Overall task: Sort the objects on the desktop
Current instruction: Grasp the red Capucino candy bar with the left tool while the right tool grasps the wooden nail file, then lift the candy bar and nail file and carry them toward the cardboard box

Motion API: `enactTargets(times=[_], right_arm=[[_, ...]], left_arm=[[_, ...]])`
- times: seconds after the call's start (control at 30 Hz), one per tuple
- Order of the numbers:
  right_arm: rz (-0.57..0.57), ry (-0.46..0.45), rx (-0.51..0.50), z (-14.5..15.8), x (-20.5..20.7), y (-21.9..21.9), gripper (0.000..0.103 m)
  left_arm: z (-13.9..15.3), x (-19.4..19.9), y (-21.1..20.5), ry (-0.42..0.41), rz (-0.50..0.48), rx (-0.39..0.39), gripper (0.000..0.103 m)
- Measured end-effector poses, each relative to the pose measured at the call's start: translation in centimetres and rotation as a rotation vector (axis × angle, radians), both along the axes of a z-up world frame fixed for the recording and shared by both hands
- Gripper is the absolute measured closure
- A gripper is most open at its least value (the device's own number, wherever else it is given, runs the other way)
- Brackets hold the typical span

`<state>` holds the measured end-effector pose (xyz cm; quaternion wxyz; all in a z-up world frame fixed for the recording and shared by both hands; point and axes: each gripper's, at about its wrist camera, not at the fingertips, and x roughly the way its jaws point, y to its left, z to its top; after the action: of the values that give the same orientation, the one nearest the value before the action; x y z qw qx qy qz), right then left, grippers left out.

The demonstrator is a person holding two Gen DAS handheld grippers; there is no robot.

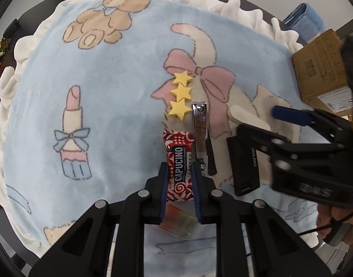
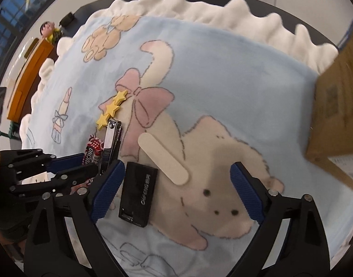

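Early in the sort. Left gripper [image 1: 179, 176] clamped on the Capucino coffee sachet [image 1: 178, 161], not yet lifted off the blanket [image 1: 121, 106]. Right gripper [image 2: 176, 191] wide, empty, above the black card reader [image 2: 138, 194], probably next. Star clip [image 1: 180, 94], nail clipper [image 1: 200, 129], nail file [image 2: 163, 159] untouched.

The cardboard box [image 2: 338, 106] is blurred and cut off by the right edge. The orange bottle [image 1: 180, 221] is partly hidden behind the left gripper [image 1: 179, 175]; its label cannot be read.

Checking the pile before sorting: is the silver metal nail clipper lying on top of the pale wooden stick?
No, the silver metal nail clipper lies apart from the pale wooden stick.
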<state>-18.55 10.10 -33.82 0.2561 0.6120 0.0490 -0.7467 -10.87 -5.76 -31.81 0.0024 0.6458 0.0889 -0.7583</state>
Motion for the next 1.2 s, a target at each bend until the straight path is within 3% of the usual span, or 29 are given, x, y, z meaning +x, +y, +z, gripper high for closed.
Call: enactTargets(times=[0.1,0.23,0.3,0.43,0.63,0.83,1.2], right_arm=[[0.025,-0.001,0.034,-0.6,-0.2,-1.2,0.030],[0.048,0.030,0.084,-0.7,-0.2,-2.2,0.033],[0.061,0.048,0.134,-0.7,-0.1,-2.6,0.045],[0.062,0.045,0.175,-0.5,-0.1,-2.6,0.085],[-0.029,-0.037,0.083,0.4,-0.4,-0.8,0.087],[-0.081,-0.063,0.052,2.2,0.2,0.4,0.087],[-0.129,-0.035,-0.005,9.7,2.7,0.9,0.087]], left_arm=[[0.3,0.4,-0.6,0.004,0.001,0.013,0.084],[1.3,0.8,-1.2,0.017,0.017,0.032,0.084],[2.0,0.9,-1.6,0.025,0.028,0.039,0.084],[2.8,1.2,-2.1,0.034,0.043,0.051,0.084],[3.5,0.4,-2.2,0.040,0.043,0.070,0.084],[5.1,-1.0,-1.1,0.054,0.018,0.071,0.084],[12.2,-1.0,0.3,0.116,-0.041,0.075,0.084]])
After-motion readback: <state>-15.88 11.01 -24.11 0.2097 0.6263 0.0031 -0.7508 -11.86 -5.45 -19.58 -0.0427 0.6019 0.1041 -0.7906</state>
